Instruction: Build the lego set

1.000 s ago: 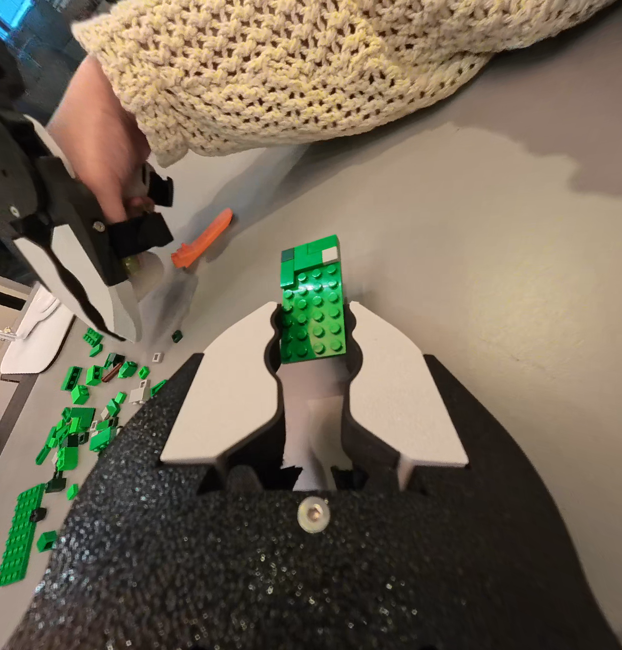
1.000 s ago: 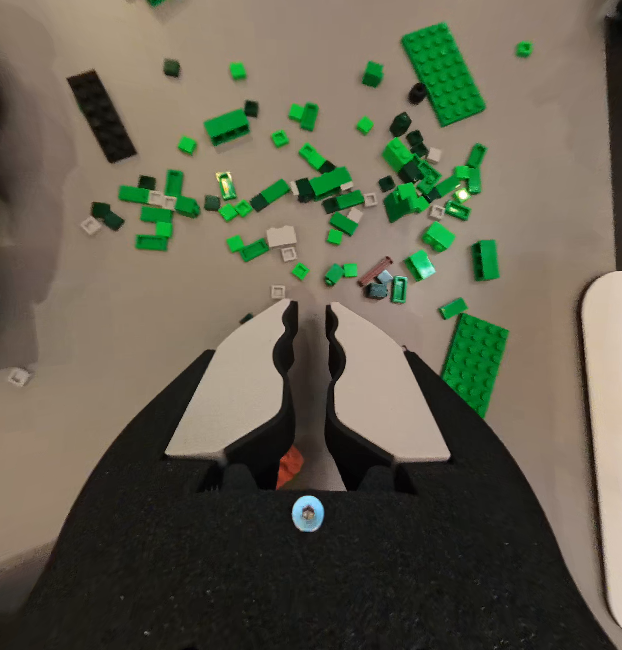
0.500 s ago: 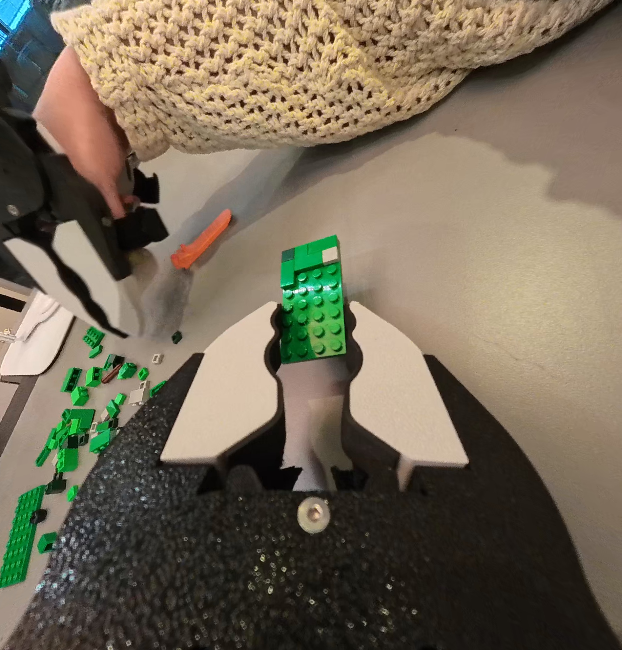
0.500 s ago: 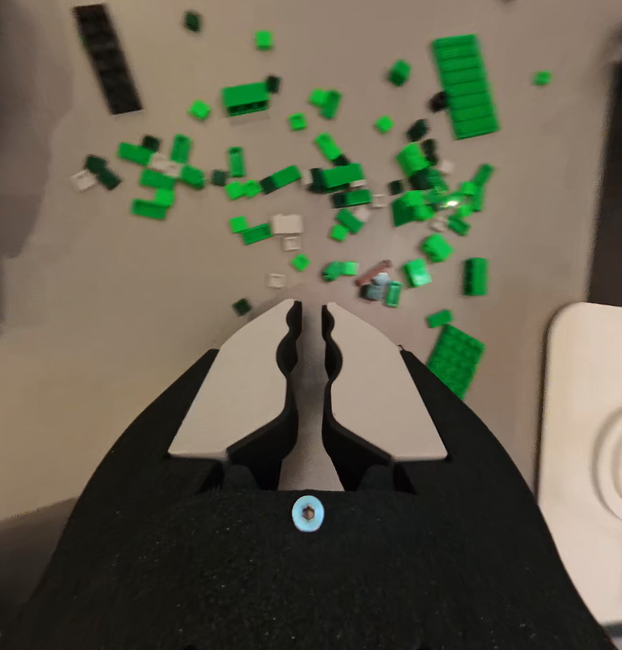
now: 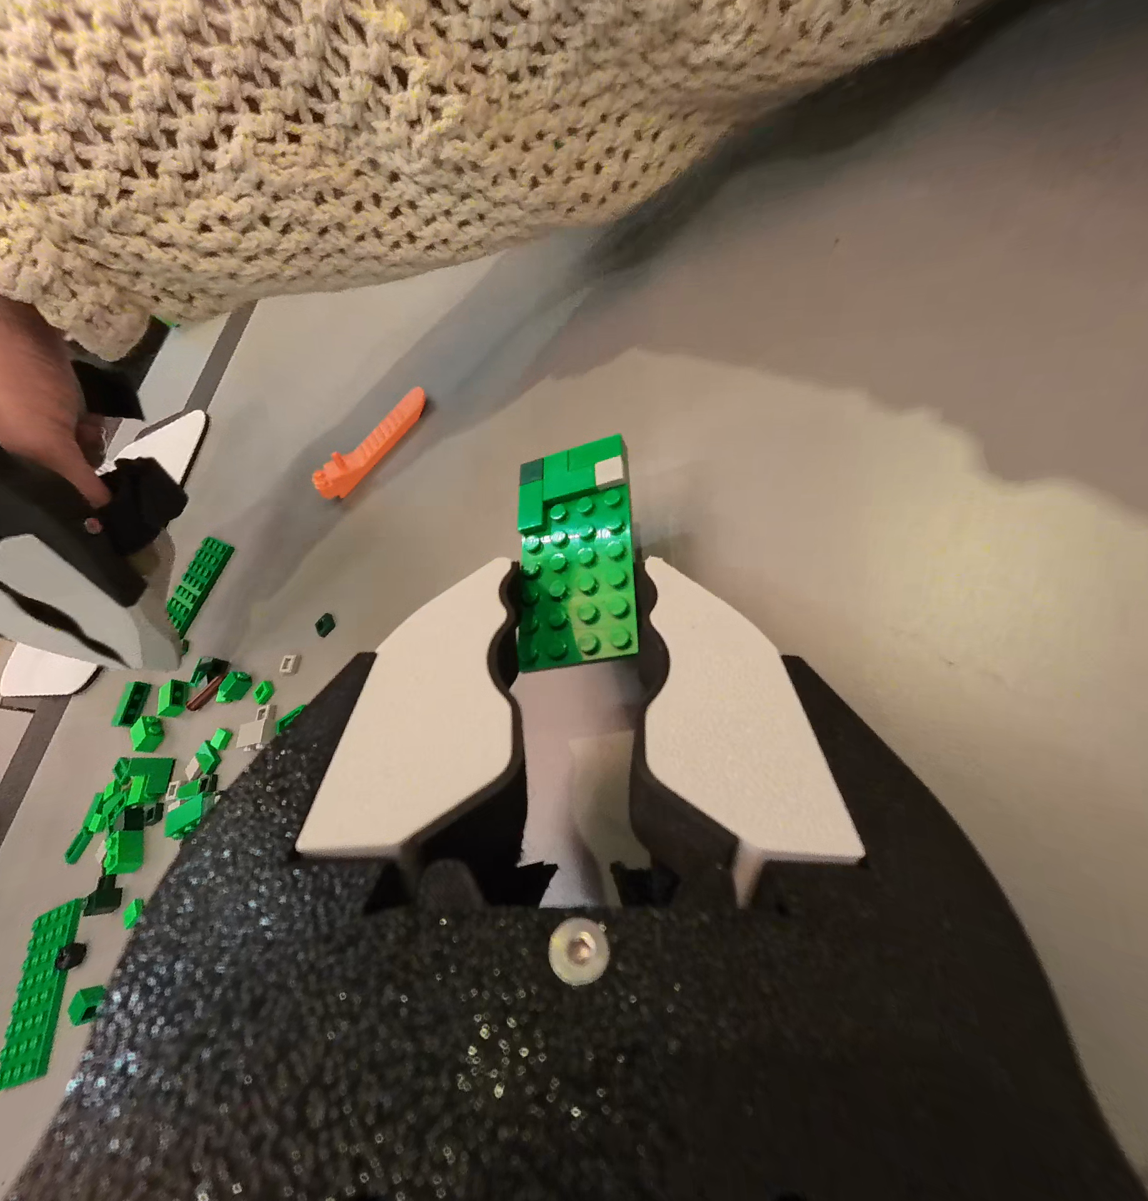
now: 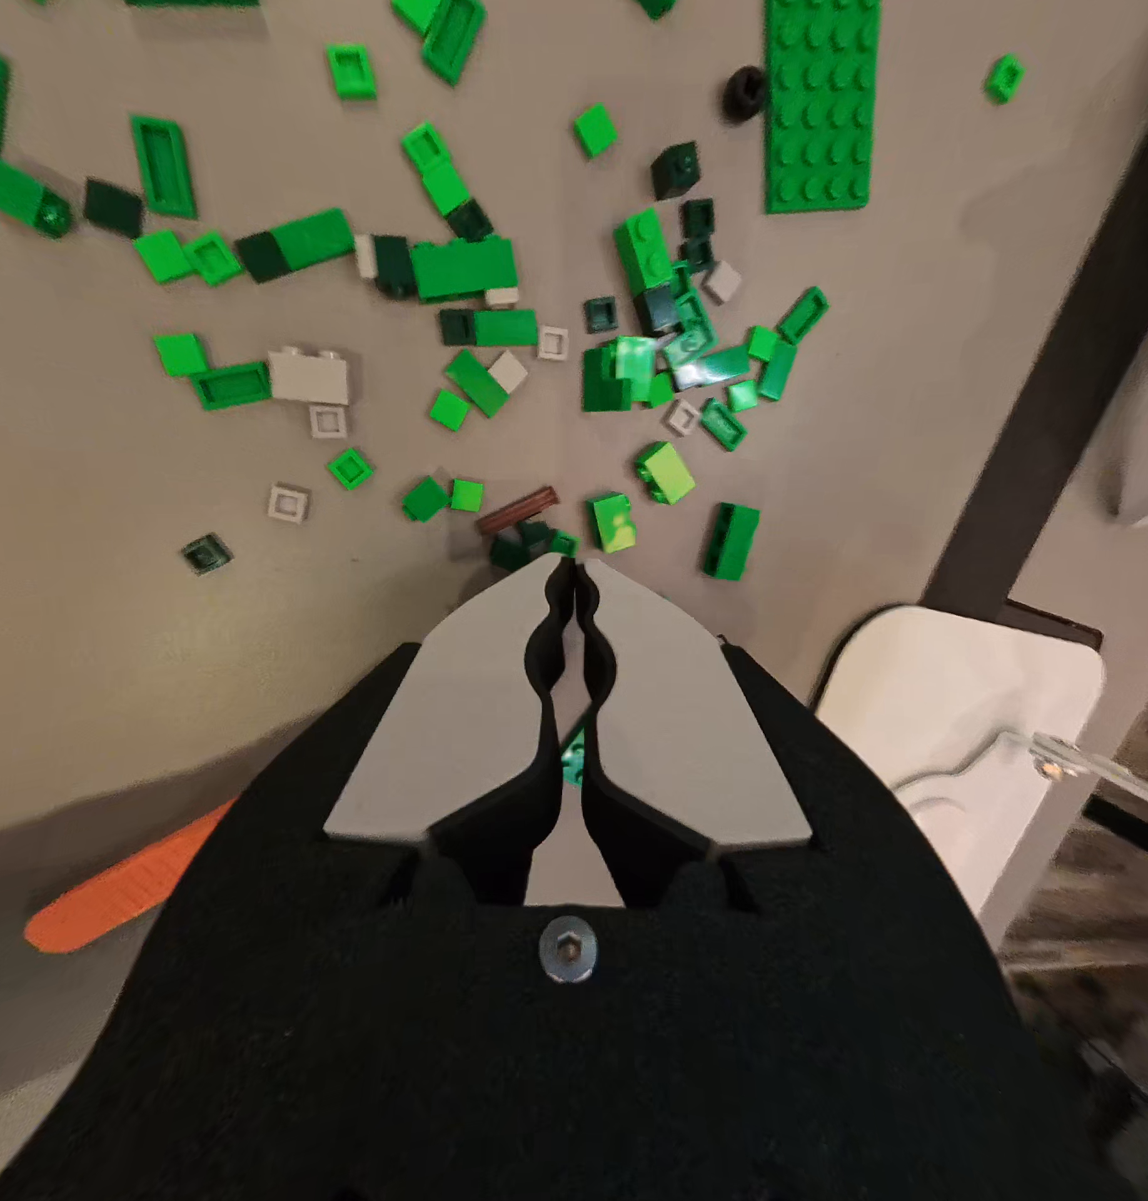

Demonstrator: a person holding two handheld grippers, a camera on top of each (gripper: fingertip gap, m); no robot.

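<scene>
While left gripper (image 5: 578, 572) jaws pinch green plate (image 5: 578, 585) | right gripper (image 6: 574, 565) jaws pressed together above loose bricks (image 6: 461, 273)

Grey tabletop (image 5: 948, 585), cream knit sleeve (image 5: 363, 162) up top, white tray (image 6: 948, 702) at rt edge

Dim warm light, broad soft shadows, glare on glossy bricks (image 6: 701, 370), blurred, wide-angle-warped edges.

Loose bricks (image 6: 467, 273) crowd table (image 6: 136, 650) ahead; left bare.
</scene>
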